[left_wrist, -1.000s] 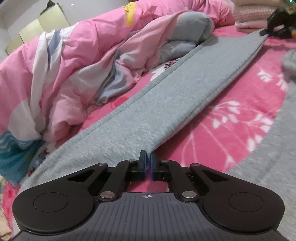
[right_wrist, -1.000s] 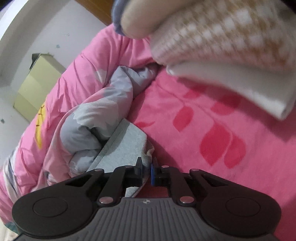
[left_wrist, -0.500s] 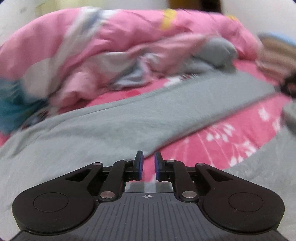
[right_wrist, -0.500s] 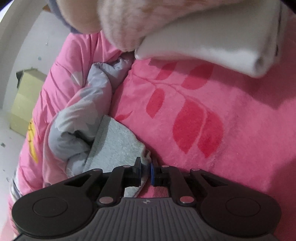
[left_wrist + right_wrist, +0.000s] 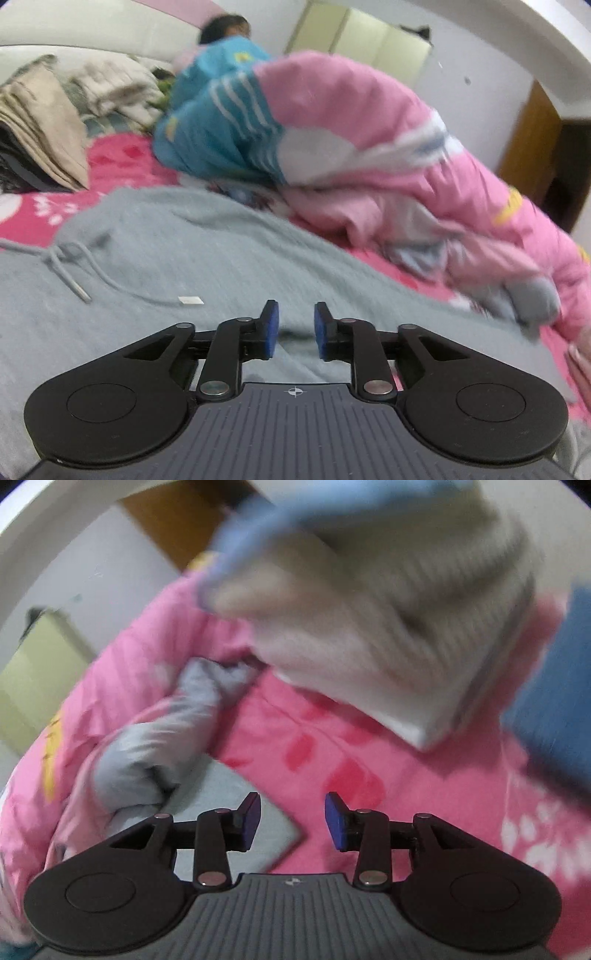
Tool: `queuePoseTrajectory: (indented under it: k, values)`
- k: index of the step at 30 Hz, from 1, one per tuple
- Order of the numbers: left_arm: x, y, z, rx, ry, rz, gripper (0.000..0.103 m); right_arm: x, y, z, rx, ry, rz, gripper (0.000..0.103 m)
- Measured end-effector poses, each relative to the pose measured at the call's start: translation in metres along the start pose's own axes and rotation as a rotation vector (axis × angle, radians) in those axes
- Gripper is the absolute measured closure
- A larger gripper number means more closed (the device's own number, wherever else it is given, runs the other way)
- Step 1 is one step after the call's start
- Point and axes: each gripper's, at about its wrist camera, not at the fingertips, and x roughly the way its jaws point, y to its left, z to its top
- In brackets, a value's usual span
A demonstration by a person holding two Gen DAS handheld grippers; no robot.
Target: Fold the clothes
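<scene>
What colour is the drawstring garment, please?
Light grey garment, clearest in the left wrist view.

Grey sweatpants [image 5: 192,258] with grey drawstring [image 5: 70,273]. Bed sheet [image 5: 388,786]: hot pink, red leaf print plus white flower print. Quilt [image 5: 369,147]: pink, with blue white-striped patch, white, grey and yellow bits. Folded stack [image 5: 388,627]: beige-white ribbed, white layer under. Blue cloth [image 5: 554,686] beside it. Beige folded clothes [image 5: 44,129]. Fingers [image 5: 271,328]: black, blue pads.
</scene>
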Motion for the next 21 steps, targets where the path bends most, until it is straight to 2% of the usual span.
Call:
queuePoseTrajectory:
  k: [3,5,8,13,15,17,21]
  values:
    - [0.007,0.016,0.002,-0.067,-0.026,0.029,0.080,-0.036,0.057,-0.009,-0.189,-0.038,0.065,0.061]
    - [0.008,0.028,-0.003,-0.136,-0.029,0.016,0.079,-0.050,0.095,-0.028,-0.295,-0.027,0.149,0.059]
    - [0.005,0.043,-0.013,-0.192,-0.018,0.004,0.077,-0.041,0.148,-0.076,-0.434,0.100,0.304,0.059]
    - [0.008,0.047,-0.010,-0.219,-0.011,-0.014,0.077,-0.004,0.239,-0.173,-0.674,0.364,0.478,0.059]
    - [0.017,0.038,0.001,-0.203,-0.013,-0.011,0.077,0.007,0.279,-0.197,-0.741,0.414,0.543,0.059]
    - [0.034,0.035,0.016,-0.240,-0.021,0.001,0.076,0.017,0.321,-0.215,-0.797,0.443,0.609,0.059]
    - [0.074,0.038,0.034,-0.290,-0.123,0.161,0.076,0.044,0.420,-0.248,-0.914,0.517,0.754,0.060]
